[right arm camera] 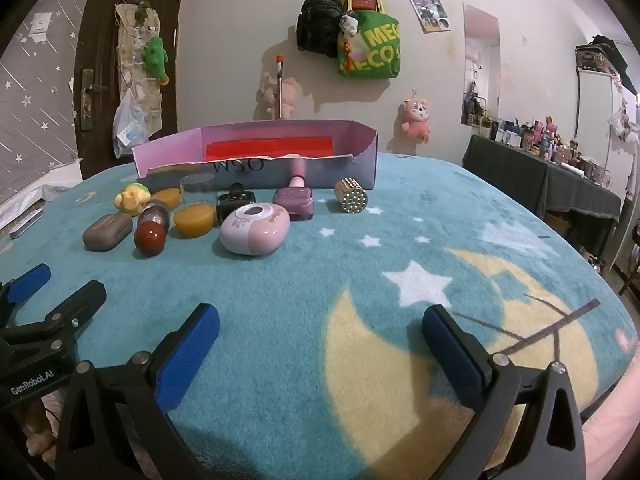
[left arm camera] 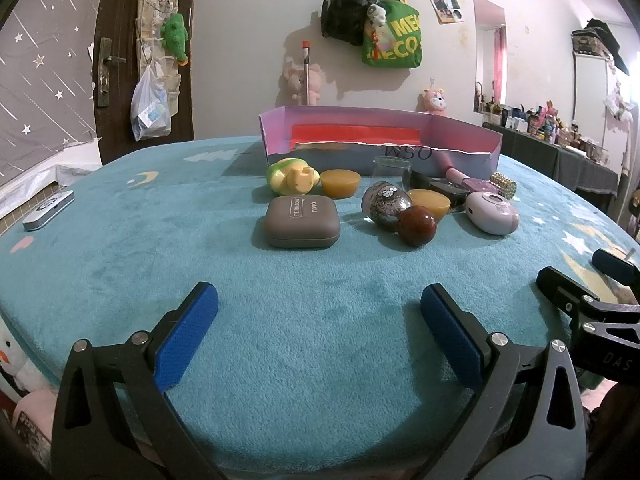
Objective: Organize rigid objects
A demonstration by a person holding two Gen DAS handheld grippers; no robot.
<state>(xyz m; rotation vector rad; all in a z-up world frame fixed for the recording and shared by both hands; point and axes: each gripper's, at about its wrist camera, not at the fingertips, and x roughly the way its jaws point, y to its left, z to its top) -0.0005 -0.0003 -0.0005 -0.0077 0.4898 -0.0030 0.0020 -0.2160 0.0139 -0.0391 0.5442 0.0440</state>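
Observation:
Several small objects lie in a row on the teal blanket before an open pink cardboard box (left arm camera: 460, 160) (right arm camera: 256, 166). They include a grey eyeshadow case (left arm camera: 302, 222) (right arm camera: 107, 231), a dark red ball (left arm camera: 417, 225) (right arm camera: 150, 238), a yellow-green toy (left arm camera: 292, 176), two amber cups (left arm camera: 340, 183) (right arm camera: 194, 219), a pink oval device (left arm camera: 492, 212) (right arm camera: 255, 229), a purple bottle (right arm camera: 294, 202) and a studded cylinder (right arm camera: 351, 195). My left gripper (left arm camera: 318, 312) is open and empty, short of the case. My right gripper (right arm camera: 320, 330) is open and empty over the moon print.
A white remote-like device (left arm camera: 48, 210) lies at the blanket's left edge. A clear cup (left arm camera: 392, 170) and a glittery jar (left arm camera: 386, 204) sit among the objects. A cluttered dark table (right arm camera: 560, 176) stands at the right. Bags hang on the back wall.

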